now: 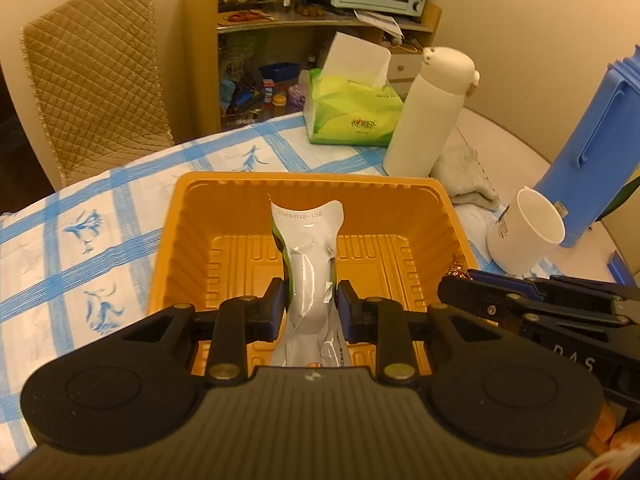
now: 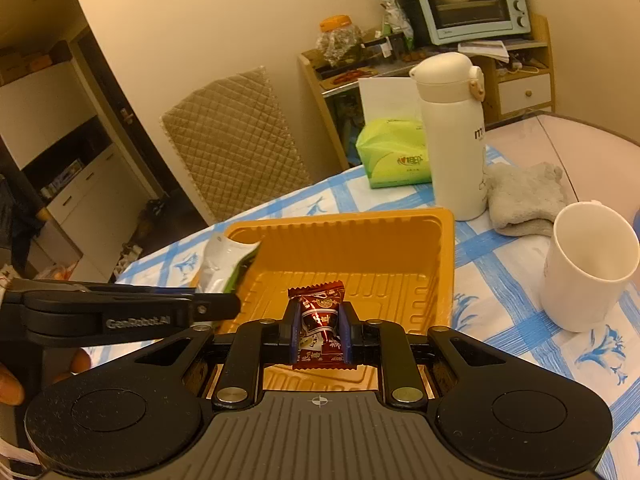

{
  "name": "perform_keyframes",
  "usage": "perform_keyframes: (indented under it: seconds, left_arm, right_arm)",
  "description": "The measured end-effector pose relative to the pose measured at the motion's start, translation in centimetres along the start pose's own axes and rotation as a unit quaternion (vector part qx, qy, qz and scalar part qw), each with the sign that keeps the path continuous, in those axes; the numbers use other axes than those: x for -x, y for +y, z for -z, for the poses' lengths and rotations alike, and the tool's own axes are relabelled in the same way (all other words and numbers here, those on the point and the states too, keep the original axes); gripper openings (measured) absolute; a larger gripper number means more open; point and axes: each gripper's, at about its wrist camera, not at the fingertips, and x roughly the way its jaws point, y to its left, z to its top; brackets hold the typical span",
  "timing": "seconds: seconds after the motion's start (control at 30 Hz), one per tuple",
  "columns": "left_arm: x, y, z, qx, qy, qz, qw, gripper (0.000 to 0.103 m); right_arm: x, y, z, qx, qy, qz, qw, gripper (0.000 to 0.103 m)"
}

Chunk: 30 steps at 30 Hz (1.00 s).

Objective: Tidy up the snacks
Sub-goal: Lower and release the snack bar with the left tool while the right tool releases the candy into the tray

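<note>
An orange plastic tray (image 1: 192, 216) (image 2: 400, 232) sits on the blue-checked tablecloth, with nothing lying in it. My left gripper (image 1: 310, 304) is shut on a white and green snack packet (image 1: 308, 256), held upright over the tray's middle. In the right wrist view that packet (image 2: 224, 258) shows at the tray's left rim, gripped by the left gripper (image 2: 224, 306). My right gripper (image 2: 319, 328) is shut on a dark red wrapped candy (image 2: 320, 320) above the tray's near part. In the left wrist view the right gripper (image 1: 460, 286) reaches in from the right edge of the picture.
A white mug (image 2: 592, 264) (image 1: 524, 236) stands right of the tray. Behind it are a white bottle (image 2: 452, 136), a grey cloth (image 2: 524, 196) and a green tissue pack (image 2: 394, 152). A blue jug (image 1: 596, 144) stands far right. A quilted chair (image 1: 92, 92) is beyond the table.
</note>
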Motion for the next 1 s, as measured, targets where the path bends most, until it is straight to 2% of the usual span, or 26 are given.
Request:
perform_keyframes:
  seconds: [0.23,0.43,1.0]
  left_arm:
    - [-2.5,-0.7,0.0,-0.007,0.021,0.002,0.9998,0.025]
    - [-3.1,-0.8,0.2,-0.015,0.022,0.001,0.9996,0.025]
    - [0.6,3.3,2.3,0.03,0.018,-0.012,0.9993,0.025]
  right_arm:
    - [-0.7,-1.0,0.3,-0.015,0.007,0.011,1.0,0.02]
    - [-0.8,-1.4,0.3,-0.019,0.01,0.014,1.0,0.02]
    - [-3.5,-0.3,-0.3,0.011,0.031,0.012,0.999,0.02]
